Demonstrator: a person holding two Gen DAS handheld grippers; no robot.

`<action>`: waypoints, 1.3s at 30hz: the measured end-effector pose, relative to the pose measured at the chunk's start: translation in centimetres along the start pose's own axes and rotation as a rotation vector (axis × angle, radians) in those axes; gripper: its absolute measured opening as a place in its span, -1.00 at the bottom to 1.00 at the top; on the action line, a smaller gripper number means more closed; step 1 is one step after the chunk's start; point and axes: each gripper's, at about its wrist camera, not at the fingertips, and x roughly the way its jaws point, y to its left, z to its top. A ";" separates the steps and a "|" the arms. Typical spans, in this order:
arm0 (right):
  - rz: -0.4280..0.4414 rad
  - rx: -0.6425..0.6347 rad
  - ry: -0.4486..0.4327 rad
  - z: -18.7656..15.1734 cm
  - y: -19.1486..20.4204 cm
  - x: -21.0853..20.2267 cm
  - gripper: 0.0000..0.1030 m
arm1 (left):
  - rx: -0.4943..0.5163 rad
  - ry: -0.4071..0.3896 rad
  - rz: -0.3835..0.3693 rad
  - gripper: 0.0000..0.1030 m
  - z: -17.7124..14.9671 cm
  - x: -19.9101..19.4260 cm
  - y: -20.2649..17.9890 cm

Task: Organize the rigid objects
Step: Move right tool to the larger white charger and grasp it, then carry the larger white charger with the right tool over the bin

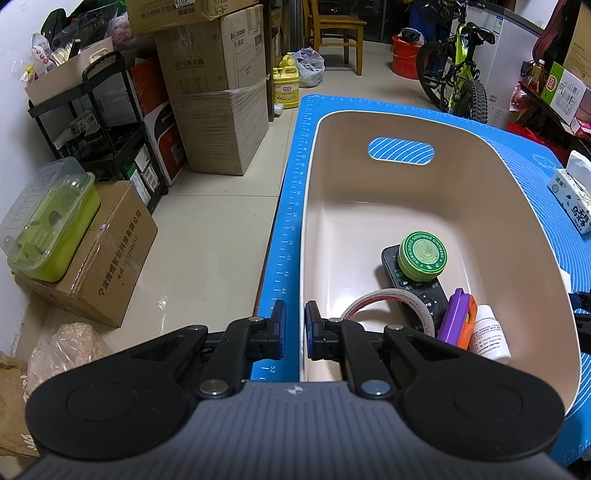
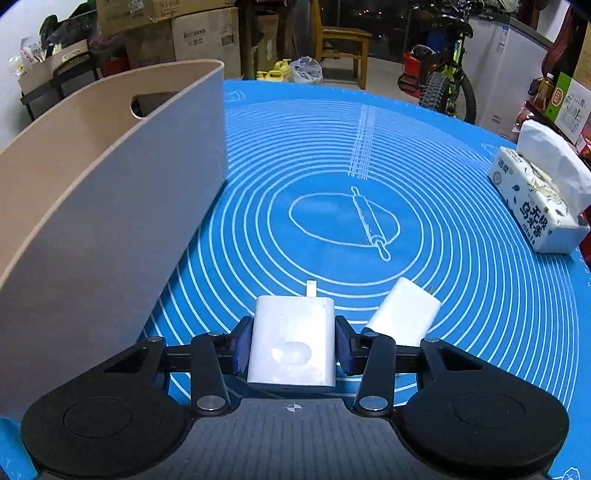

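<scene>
A beige bin [image 1: 369,206] stands on the blue mat [image 1: 291,206]. In it lie a green ointment tin [image 1: 423,258], a black remote [image 1: 417,291], a tape roll [image 1: 388,299], a purple and orange item [image 1: 458,317] and a white bottle [image 1: 489,338]. My left gripper [image 1: 294,328] straddles the bin's left rim, its jaws nearly closed with a narrow gap. My right gripper [image 2: 293,347] is shut on a white charger [image 2: 291,339], right of the bin wall [image 2: 92,229]. A second white charger [image 2: 404,314] lies on the mat beside it.
A tissue pack [image 2: 535,206] sits at the mat's right edge. Cardboard boxes [image 1: 218,110], a black cart [image 1: 103,122] and a green container [image 1: 51,229] stand on the floor at left. A chair [image 1: 334,29] and a bicycle [image 1: 458,70] are behind.
</scene>
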 end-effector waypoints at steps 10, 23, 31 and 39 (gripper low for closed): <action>0.000 0.010 -0.121 2.8 0.2 -4.2 -0.01 | -0.003 0.000 -0.003 -0.74 0.0 -0.1 -0.2; 0.170 -0.143 -0.238 8.0 6.4 -9.0 -0.01 | -0.006 -0.002 -0.004 -0.74 0.1 -0.1 0.1; 0.234 -0.313 -0.139 9.5 12.7 -6.4 -0.01 | -0.008 -0.002 -0.008 -0.74 0.1 -0.2 0.1; 0.218 -0.393 -0.008 9.4 16.2 -2.9 -0.01 | -0.010 -0.002 -0.010 -0.73 0.1 -0.2 0.3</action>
